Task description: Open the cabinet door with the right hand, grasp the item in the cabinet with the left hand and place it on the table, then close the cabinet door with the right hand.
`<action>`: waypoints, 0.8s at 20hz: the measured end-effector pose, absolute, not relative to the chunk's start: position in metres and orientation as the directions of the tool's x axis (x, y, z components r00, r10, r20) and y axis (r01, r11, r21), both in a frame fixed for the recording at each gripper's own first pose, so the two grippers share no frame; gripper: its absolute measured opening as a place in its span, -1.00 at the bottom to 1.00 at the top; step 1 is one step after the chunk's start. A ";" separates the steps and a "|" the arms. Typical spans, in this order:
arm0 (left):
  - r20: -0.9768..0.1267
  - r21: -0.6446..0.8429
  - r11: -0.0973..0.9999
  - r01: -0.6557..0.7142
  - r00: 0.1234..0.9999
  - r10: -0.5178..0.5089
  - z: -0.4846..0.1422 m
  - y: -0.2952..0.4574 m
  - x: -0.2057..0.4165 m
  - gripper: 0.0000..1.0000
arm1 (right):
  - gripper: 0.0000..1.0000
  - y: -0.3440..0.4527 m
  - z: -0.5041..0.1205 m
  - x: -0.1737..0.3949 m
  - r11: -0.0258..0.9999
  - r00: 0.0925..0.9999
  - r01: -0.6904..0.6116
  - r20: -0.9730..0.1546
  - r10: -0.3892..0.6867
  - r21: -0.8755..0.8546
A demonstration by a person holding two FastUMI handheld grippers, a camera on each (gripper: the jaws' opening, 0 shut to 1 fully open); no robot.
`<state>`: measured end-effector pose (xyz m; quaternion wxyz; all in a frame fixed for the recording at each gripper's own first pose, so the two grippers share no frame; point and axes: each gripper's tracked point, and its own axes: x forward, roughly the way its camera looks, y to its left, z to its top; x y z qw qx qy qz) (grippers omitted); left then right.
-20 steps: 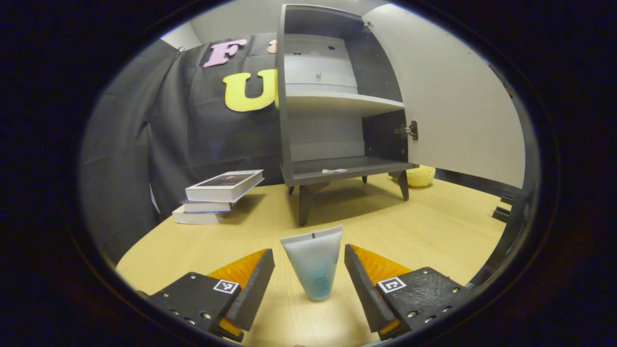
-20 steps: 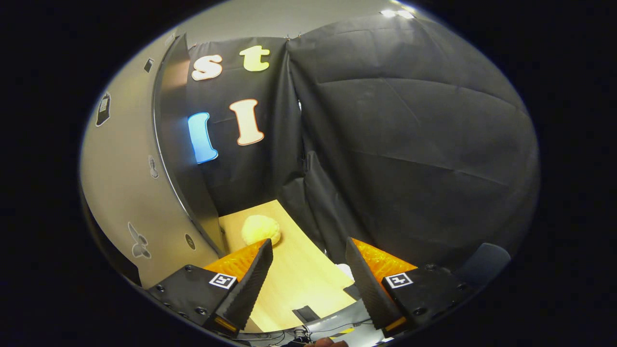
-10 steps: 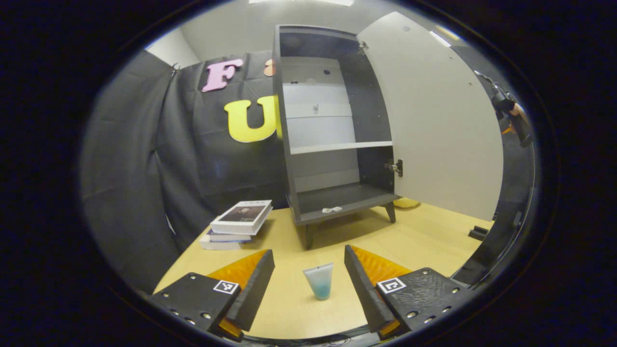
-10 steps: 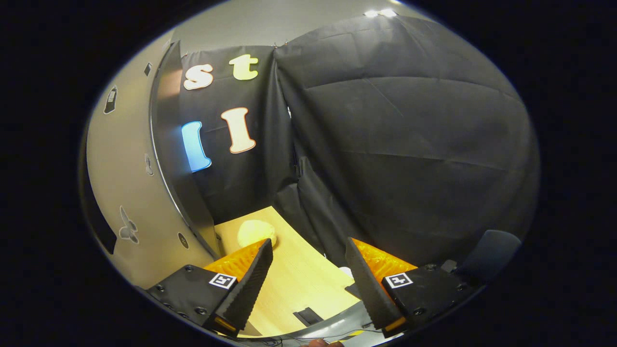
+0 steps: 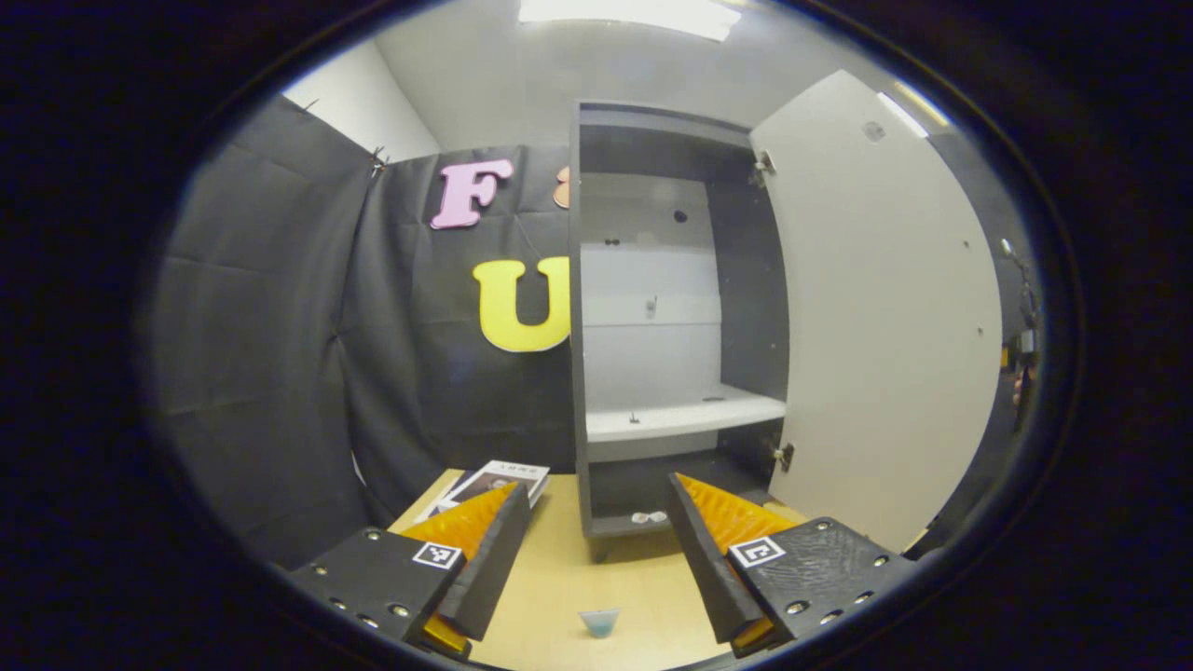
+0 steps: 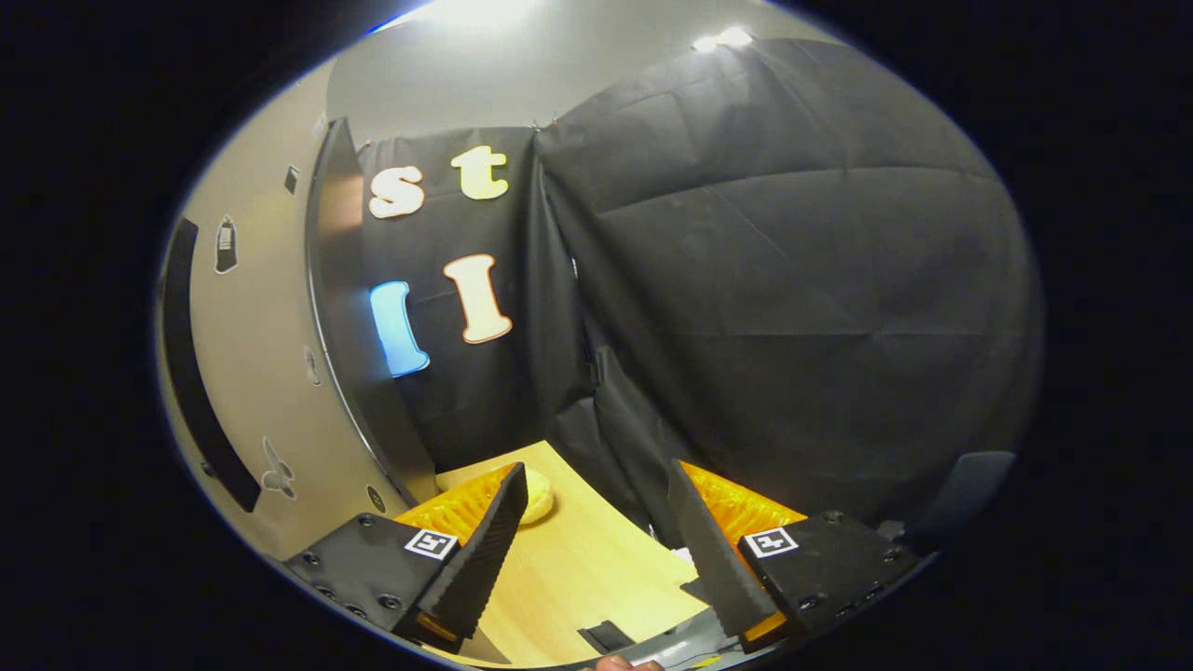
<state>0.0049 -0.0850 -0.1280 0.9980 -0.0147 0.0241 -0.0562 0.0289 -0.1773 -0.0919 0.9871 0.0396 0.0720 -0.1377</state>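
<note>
Left claw [image 5: 596, 559] gaped empty above tube [image 5: 598, 622] on tabletop [image 5: 559, 587]; right claw [image 6: 596, 550] gaped empty beside door [image 6: 270, 373]. Door looked stiff, light; I judged free edge best hold.

No word, number or brand can be made out anywhere. The left gripper [image 5: 596, 485] carries a small square black-and-white coded marker [image 5: 436, 554] on each finger mount, a pattern rather than lettering, and the right gripper [image 6: 596, 469] bears a like pair [image 6: 430, 543]. The top book [image 5: 494, 480], far left beside the cabinet, has a dark picture and a line of print on its cover, too small to read. In the right gripper view the cabinet door [image 6: 252, 373] at the left shows several small dark stickers [image 6: 225, 244], pictograms or tags whose content is too blurred to tell. The tube [image 5: 598, 622], near at the bottom edge, shows no legible print.
</note>
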 end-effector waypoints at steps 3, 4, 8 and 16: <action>-0.047 -0.019 0.995 0.102 0.994 -0.103 -0.092 -0.092 0.005 0.76 | 0.86 -0.164 -0.065 0.032 0.982 0.976 0.190 -0.111 -0.186 0.020; -0.048 -0.019 0.995 0.098 0.994 -0.099 -0.081 -0.095 0.005 0.76 | 0.86 -0.160 -0.057 0.032 0.987 0.982 0.162 -0.099 -0.160 0.010; -0.123 -0.069 0.996 0.056 0.990 -0.065 -0.067 -0.107 0.003 0.76 | 0.84 -0.134 -0.032 0.031 0.999 0.997 0.027 -0.073 -0.028 -0.024; -0.147 -0.133 0.987 -0.093 0.986 0.073 -0.051 -0.062 0.003 0.76 | 0.91 -0.073 0.001 0.019 0.976 0.975 -0.217 -0.058 0.217 0.005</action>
